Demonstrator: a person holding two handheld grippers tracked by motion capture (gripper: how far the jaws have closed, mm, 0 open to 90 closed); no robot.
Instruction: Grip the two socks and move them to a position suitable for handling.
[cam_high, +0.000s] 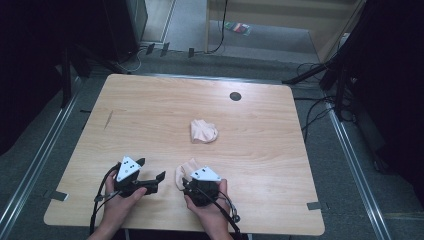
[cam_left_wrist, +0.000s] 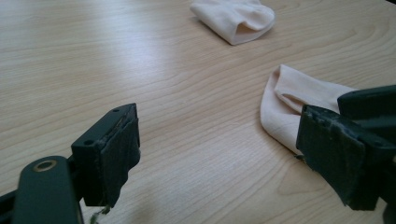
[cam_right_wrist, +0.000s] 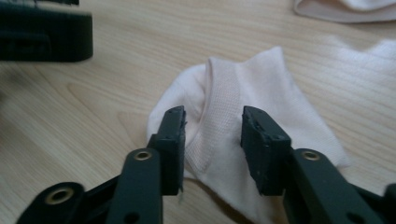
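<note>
My right tool (cam_high: 187, 181) sits at the near sock (cam_high: 183, 173), jaws parted a little around its ribbed cuff (cam_right_wrist: 212, 116), not clamped. Just left of that sock my left tool (cam_high: 150, 170) hangs released, jaws spread wide over bare counter (cam_high: 150, 110). Beyond the near sock lies a second sock (cam_high: 203, 131), bunched.

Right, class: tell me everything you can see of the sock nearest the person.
The near sock is pale peach knit fabric, limp and crumpled flat on the wooden table. Its ribbed cuff band faces the right gripper, whose open jaws straddle that band. The left gripper is open beside it. A second sock lies apart, farther off.
</note>
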